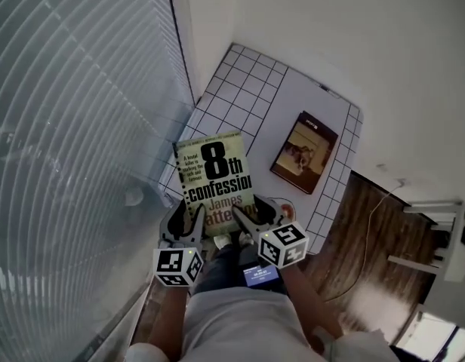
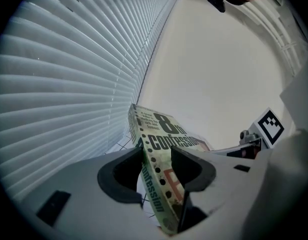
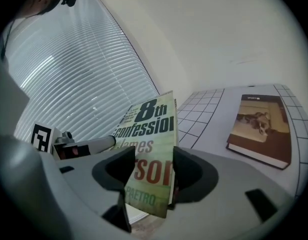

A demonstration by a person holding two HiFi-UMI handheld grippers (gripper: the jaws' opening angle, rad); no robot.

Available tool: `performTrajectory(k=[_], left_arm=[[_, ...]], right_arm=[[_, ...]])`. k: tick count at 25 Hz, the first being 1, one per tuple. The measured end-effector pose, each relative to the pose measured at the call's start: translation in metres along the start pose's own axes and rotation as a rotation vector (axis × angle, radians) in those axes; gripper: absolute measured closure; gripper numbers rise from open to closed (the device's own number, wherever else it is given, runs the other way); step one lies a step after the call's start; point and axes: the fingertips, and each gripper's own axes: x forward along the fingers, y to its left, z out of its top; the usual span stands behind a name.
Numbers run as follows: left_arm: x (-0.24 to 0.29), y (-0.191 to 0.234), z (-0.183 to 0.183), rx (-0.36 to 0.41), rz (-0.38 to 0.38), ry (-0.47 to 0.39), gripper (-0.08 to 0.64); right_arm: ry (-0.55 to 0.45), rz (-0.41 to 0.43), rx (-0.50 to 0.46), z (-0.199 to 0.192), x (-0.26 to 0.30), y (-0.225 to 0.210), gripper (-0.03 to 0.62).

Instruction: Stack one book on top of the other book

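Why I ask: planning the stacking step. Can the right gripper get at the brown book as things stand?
Probably not to grasp it: the right gripper is shut on the green book, as is the left gripper. The tiled table towards the brown book looks bare, so the path seems free.

Paperback point(image 1: 214, 173): paper cover, scuffed, slight sheen. Table point(image 1: 293, 96): smooth matt top. Floor point(image 1: 353, 225): wood boards, glossy.

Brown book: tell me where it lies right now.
In the head view the brown book lies flat on the tiled table, toward its right edge, right of the green book held by the left gripper and right gripper.
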Motion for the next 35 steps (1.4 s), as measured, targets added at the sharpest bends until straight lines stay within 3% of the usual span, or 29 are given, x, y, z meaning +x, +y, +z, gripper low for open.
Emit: performTrajectory(k=[16,35], left_arm=[[0.023,-0.039,0.029,0.09,-0.082,0.002,0.368],[0.086,-0.118,0.041,0.197,-0.296,0.061,0.368]], right_arm=[[-0.103,-0.064,0.108,0.017,-0.034,-0.021,0.35],[-0.21,-0.216,0.223,0.025,-0.091,-0.081,0.356]])
